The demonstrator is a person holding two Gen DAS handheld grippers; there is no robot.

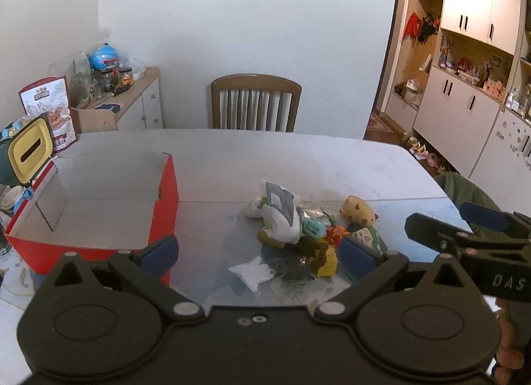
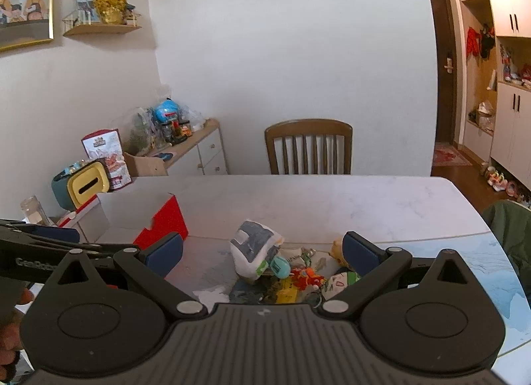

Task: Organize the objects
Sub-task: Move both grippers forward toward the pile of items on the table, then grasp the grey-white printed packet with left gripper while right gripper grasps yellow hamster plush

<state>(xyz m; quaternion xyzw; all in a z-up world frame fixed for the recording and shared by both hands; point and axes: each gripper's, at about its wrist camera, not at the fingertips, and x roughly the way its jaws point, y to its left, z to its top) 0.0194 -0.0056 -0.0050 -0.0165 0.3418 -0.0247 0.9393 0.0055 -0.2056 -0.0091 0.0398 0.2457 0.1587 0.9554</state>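
Heap of small toys, mid-table toward its near edge. White-and-grey crumpled bag, one: light, soft, my guess is to pinch a top fold. Yellow spotted figure, one: looks rigid, grip across the body. Teal clip-like piece, one. White packet, one: limp. Rest tangled, uncounted. Red cardboard box, one, lid open, near the table's left edge. My left claw and right claw both spread wide, empty.

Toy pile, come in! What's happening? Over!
Left gripper open, right gripper open, both empty. Toy pile on table. Red box empty. Nothing blocking.
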